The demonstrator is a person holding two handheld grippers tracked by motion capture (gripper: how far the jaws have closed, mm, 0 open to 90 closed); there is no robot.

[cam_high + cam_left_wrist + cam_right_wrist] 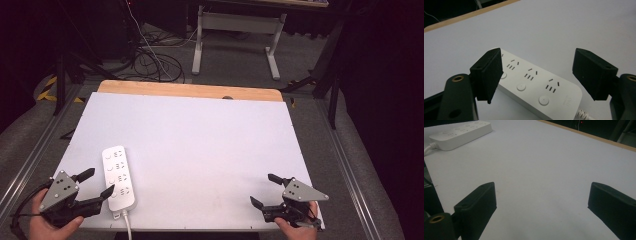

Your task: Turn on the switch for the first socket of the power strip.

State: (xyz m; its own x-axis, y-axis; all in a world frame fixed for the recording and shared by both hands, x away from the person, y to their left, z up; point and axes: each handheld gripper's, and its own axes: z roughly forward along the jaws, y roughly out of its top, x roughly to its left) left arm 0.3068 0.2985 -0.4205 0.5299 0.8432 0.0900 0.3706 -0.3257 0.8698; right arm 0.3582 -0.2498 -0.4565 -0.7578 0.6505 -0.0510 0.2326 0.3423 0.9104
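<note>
A white power strip (119,177) with several sockets and round buttons lies on the white table top (200,140) near the front left, its cable running off the front edge. My left gripper (98,183) is open just left of the strip. In the left gripper view the strip (536,82) lies ahead between and beyond the jaws, which are apart from it. My right gripper (265,190) is open at the front right over bare table. In the right gripper view the strip (461,132) lies far off at the upper left.
The table's wooden back edge (190,90) runs along the far side. Behind it on the grey floor stand a white desk frame (237,35) and a tangle of cables (150,60). Metal rails (350,160) flank the table.
</note>
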